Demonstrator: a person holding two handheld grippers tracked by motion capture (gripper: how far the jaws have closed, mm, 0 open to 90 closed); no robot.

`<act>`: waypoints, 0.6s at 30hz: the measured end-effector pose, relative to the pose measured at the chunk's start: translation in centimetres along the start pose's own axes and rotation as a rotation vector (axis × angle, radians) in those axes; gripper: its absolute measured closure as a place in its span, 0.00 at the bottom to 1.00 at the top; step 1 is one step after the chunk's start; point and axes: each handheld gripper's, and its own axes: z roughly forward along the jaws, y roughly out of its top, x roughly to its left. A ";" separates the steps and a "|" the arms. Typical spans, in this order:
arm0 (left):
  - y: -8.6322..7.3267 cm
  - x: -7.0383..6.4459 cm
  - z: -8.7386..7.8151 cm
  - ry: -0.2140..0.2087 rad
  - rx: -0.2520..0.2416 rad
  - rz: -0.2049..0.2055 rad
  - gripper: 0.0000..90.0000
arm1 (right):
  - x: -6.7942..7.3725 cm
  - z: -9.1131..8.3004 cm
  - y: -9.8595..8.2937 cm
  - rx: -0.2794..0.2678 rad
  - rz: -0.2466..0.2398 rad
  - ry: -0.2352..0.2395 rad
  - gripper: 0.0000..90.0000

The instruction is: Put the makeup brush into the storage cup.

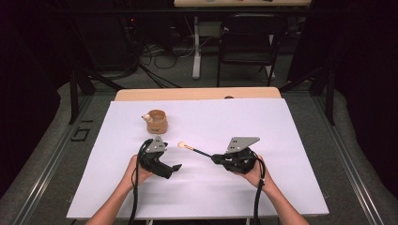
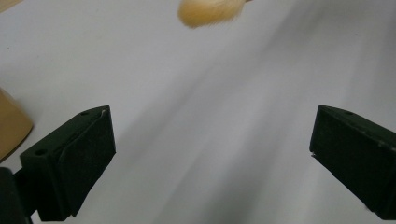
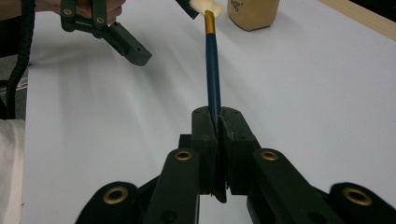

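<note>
A brush with a blue handle [image 1: 199, 151] [image 3: 213, 70], a gold ferrule and a pale bristle head [image 1: 180, 145] [image 3: 203, 5] [image 2: 210, 11] is held just above the white sheet. My right gripper [image 1: 215, 158] [image 3: 218, 116] is shut on the handle's rear end. The brush points left, toward my left gripper [image 1: 173, 161] [image 3: 161, 28] [image 2: 212, 130]. That gripper is open wide with nothing between its jaws, and the bristle head hangs just beyond them. A round wooden cup [image 1: 157, 122] [image 3: 252, 13] [image 2: 11, 123] stands behind the left gripper, and a small pale object [image 1: 146, 116] rests at its rim.
A white sheet [image 1: 244, 122] covers the wooden table [image 1: 197, 93]. A dark chair [image 1: 246, 37] and cables on the floor lie beyond the far edge. Grey floor flanks the table on both sides.
</note>
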 end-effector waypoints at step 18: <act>0.4 -0.1 0.1 -0.025 -0.082 -0.087 0.00 | 0.6 0.4 0.0 -0.108 0.061 -0.026 0.94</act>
